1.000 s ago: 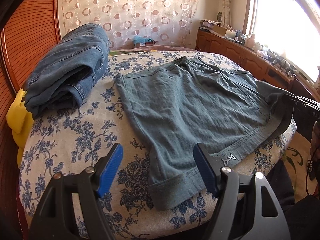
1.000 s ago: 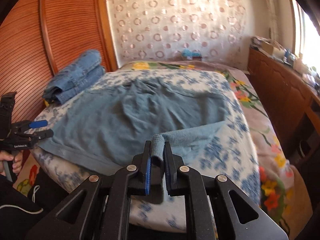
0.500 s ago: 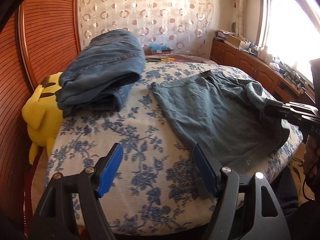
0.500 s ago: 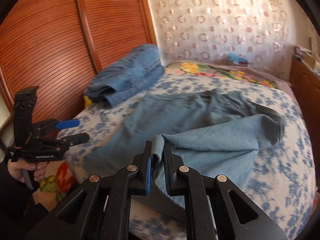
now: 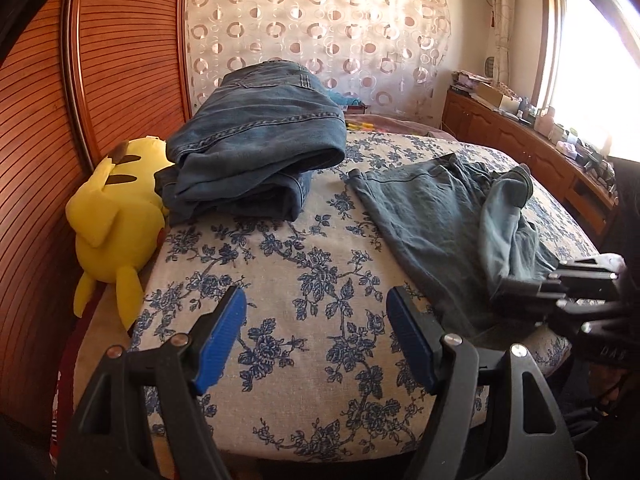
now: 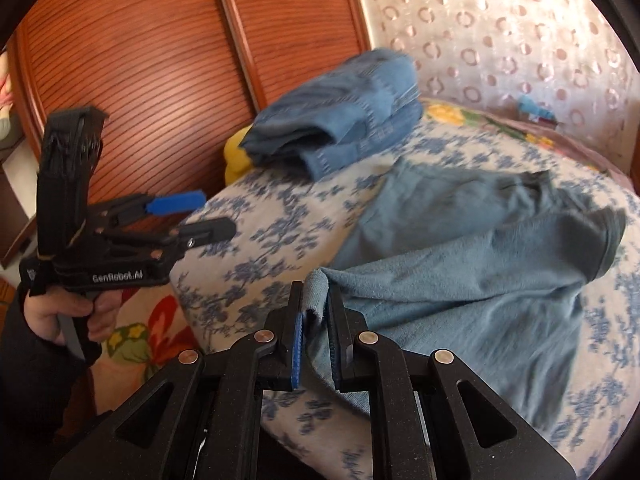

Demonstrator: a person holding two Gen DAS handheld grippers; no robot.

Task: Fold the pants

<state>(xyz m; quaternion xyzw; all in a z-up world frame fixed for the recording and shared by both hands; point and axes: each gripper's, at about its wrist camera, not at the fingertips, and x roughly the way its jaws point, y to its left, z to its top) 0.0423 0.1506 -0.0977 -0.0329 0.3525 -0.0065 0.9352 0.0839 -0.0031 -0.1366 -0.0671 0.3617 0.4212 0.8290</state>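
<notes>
We see folded blue jeans (image 5: 256,148) on the floral bedspread (image 5: 280,280), a yellow plush toy (image 5: 116,216) beside them, against the slatted wooden panels (image 5: 120,60).

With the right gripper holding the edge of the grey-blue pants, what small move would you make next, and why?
Probably carry the right gripper a little further across and lay its pinched edge onto the grey-blue pants by the bed's near edge. Its jaws are shut on the fabric, the fold is only partly over, and the left gripper is open over bare floral bedspread.
</notes>
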